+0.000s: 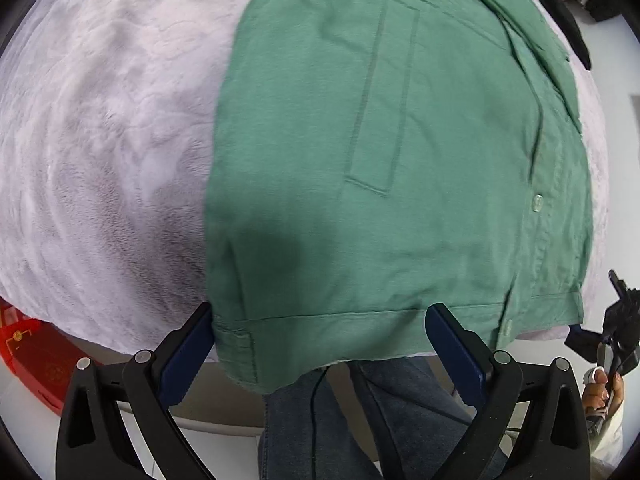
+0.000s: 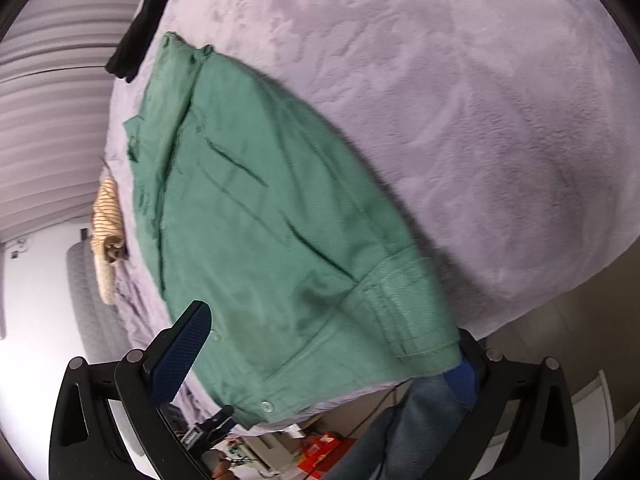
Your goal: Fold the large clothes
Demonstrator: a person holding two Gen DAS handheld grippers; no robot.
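Note:
A green button-up shirt [image 1: 400, 160] lies folded lengthwise on a lavender fleece blanket [image 1: 100, 140], its hem hanging over the near edge. My left gripper [image 1: 324, 332] is open, with a finger on each side of the hem's left part and the cloth not pinched. In the right wrist view the same shirt [image 2: 260, 220] runs diagonally. My right gripper [image 2: 326, 360] is open around the hem end; its right finger is partly hidden behind the cloth. The right gripper [image 1: 616, 336] also shows at the left wrist view's right edge, held by a hand [image 1: 600, 388].
A black garment [image 2: 140, 20] lies at the blanket's far edge beyond the collar. A striped beige cloth [image 2: 106, 216] sits beside the shirt. The person's jeans [image 1: 320, 420] stand against the near edge. A red box [image 1: 32, 356] is low on the left.

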